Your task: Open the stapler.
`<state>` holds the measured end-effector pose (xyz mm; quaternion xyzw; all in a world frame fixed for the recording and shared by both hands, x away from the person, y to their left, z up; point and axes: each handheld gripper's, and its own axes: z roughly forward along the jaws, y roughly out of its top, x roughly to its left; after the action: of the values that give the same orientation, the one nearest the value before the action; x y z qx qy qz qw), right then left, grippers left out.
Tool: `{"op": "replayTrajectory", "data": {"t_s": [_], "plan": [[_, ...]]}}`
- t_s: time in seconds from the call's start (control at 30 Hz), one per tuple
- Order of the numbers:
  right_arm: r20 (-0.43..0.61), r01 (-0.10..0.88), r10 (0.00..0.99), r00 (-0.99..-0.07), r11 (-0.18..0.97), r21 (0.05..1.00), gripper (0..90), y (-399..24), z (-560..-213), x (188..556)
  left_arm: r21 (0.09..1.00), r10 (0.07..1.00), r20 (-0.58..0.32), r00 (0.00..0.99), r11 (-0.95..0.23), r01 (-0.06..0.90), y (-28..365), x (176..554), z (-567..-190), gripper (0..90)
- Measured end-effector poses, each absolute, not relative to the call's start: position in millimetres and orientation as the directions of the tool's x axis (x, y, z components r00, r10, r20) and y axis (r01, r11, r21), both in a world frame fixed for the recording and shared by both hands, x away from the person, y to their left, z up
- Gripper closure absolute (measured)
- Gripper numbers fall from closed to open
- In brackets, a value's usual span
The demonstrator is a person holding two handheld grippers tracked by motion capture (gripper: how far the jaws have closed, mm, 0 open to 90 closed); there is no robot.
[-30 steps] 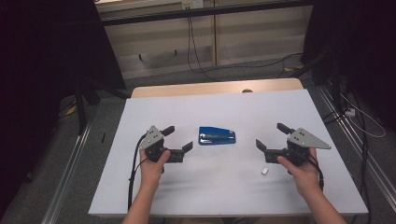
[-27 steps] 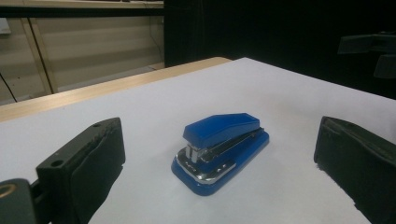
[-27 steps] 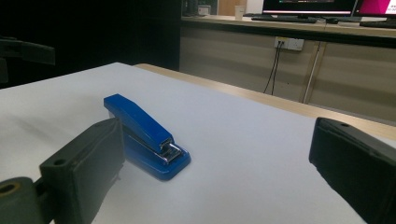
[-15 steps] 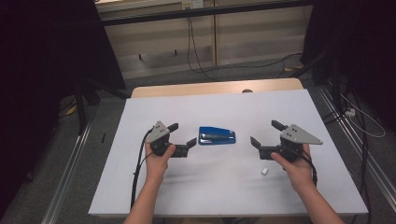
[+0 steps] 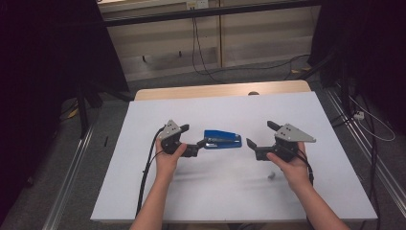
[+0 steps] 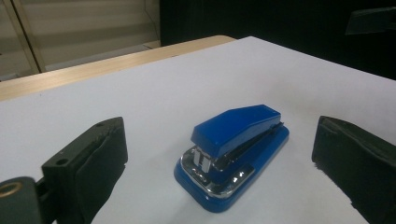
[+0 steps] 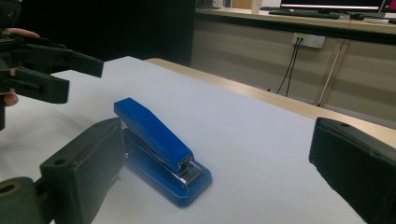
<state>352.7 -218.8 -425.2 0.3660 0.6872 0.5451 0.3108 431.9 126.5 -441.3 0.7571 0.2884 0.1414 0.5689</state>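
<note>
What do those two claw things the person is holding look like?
Each is black with two chunky, blocky jaws. The left gripper and the right gripper both carry a grey three-cornered plate on top. A black cable trails from the left one back along the person's forearm. The forearms are bare, with no sleeves showing.

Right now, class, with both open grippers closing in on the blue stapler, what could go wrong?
The left gripper sits right at the end of the stapler, so a jaw might nudge it across the smooth table. The right gripper comes from the opposite end, so the two could crowd each other.
</note>
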Motion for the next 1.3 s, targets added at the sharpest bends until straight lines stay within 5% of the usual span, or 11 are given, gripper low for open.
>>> {"op": "replayTrajectory", "data": {"t_s": [0.57,0.83,1.13,1.3], "plan": [[-0.019,0.201,0.843,-0.537,0.15,0.968,3.2,-204.2,-424.7,373.6,0.934,0.583,-0.162,0.796,-0.17,0.315,121.5,459.2,-439.4,7.4],[-0.029,0.209,0.837,-0.546,0.17,0.963,3.3,-193.4,-420.2,382.3,0.902,0.565,-0.092,0.82,-0.302,0.309,118.6,454.6,-442.0,7.4],[-0.053,0.217,0.82,-0.571,0.212,0.953,3.5,-176.6,-420.3,387.1,0.886,0.569,-0.102,0.816,-0.321,0.335,124.6,447.5,-439.9,9.9],[-0.069,0.222,0.793,-0.605,0.251,0.942,13.7,-163.0,-424.0,391.0,0.887,0.578,-0.115,0.808,-0.306,0.345,127.0,449.6,-441.7,11.8]]}}
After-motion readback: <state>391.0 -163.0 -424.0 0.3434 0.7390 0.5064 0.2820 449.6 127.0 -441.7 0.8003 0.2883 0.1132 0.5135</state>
